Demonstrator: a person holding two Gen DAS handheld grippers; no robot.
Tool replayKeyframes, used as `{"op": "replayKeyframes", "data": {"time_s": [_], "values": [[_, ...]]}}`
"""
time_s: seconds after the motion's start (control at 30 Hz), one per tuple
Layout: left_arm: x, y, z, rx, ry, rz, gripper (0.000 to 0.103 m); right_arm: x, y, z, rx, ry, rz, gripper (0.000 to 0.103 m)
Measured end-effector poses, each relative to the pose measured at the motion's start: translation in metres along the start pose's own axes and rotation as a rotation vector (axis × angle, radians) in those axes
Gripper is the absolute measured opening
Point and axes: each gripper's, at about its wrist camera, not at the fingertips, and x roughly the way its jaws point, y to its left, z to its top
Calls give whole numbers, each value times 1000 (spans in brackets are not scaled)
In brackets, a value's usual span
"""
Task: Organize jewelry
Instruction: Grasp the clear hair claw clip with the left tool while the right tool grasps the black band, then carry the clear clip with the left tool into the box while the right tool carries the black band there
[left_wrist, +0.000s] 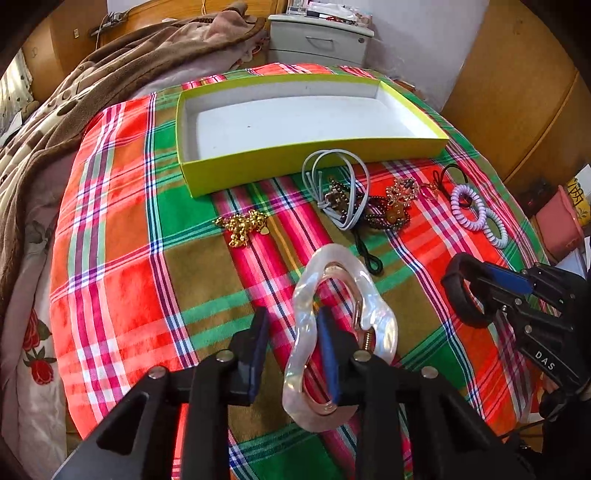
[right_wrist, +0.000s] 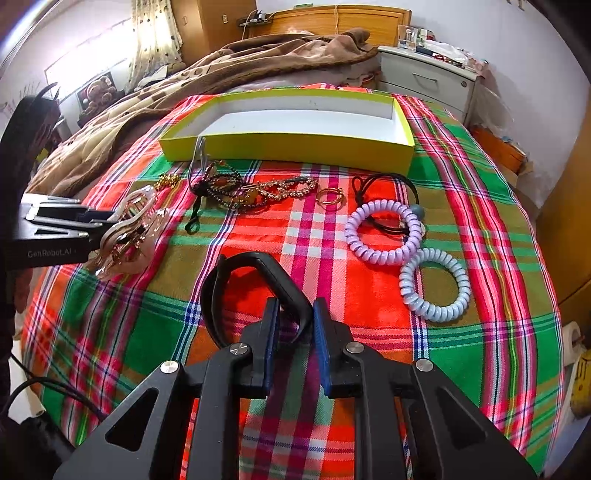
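My left gripper (left_wrist: 293, 354) stands open; a pearly white hair clip (left_wrist: 332, 332) hangs on its right finger, lifted above the plaid cloth, and also shows in the right wrist view (right_wrist: 125, 232). My right gripper (right_wrist: 293, 332) is shut on a black bangle (right_wrist: 251, 291), which also shows in the left wrist view (left_wrist: 461, 291). A yellow-green box (left_wrist: 314, 155) with a white inside sits behind. In front of it lie a gold chain (left_wrist: 243, 225), a grey cord (left_wrist: 332, 177), beaded bracelets (left_wrist: 391, 206) and spiral hair ties (right_wrist: 384, 232).
A brown blanket (left_wrist: 110, 85) is bunched at the left of the bed. A white nightstand (left_wrist: 317, 40) stands behind the box. A gold ring (right_wrist: 330, 195) and a black elastic (right_wrist: 384, 184) lie by the spiral ties. A pink container (left_wrist: 557, 221) stands off the bed's right side.
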Motion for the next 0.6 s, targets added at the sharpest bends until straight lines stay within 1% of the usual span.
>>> {"op": "replayKeyframes", "data": {"time_s": [0.07,0.1,0.23,0.47,0.6], "values": [[-2,0,-2,-9,-3,-6,16,-1,-2,0,11,-6,3,19],[-2,0,-3,-16,-6,-6,15,-1,-4,1,18,-12,6,18],[-5,5,-2,-42,-12,2,13,-5,-8,5,35,-31,11,16],[-21,9,4,-75,-54,9,13,-12,-14,17,51,-71,12,16],[-29,13,11,-95,-80,-3,13,-15,-18,24,59,-88,10,16]]}}
